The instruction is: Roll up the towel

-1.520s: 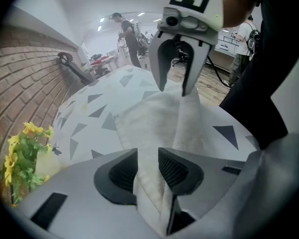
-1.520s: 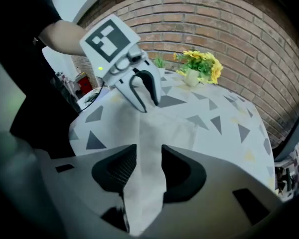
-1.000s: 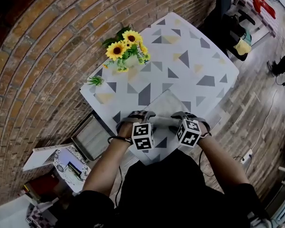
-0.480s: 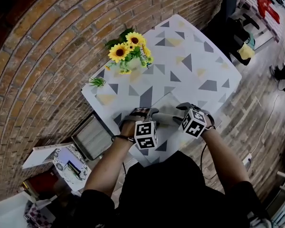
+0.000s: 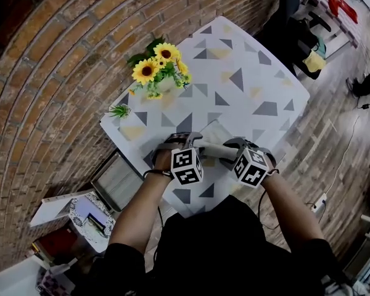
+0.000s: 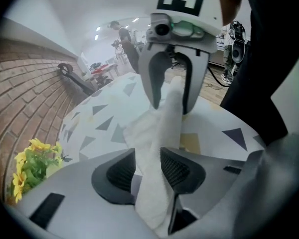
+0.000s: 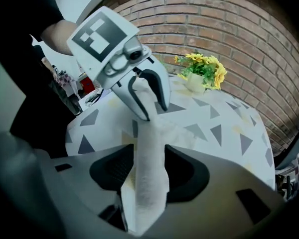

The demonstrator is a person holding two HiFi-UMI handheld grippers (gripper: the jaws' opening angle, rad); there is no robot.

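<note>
Towel (image 5: 214,148): partly rolled. The roll lies crosswise near the worktop's (image 5: 253,73) near edge, and the flat tail lies on the top beyond it.
Left gripper (image 6: 148,158): its jaws have just been closing and now pinch the left end of the roll between the pads.
Right gripper (image 7: 148,164): clamped on the right end of the roll.
Step, as judged: mid-roll, turning the roll onward over the flat tail.
Doing it well: turn both ends at the same rate. Keep the roll square to the tail, with a light outward pull so the layers stay tight.
Risk: one end running ahead would give a cone-shaped roll.
Sunflowers (image 5: 157,68): well apart from the roll.

Left tongs (image 6: 148,164) tighter, towel roll (image 6: 168,114) farther
</note>
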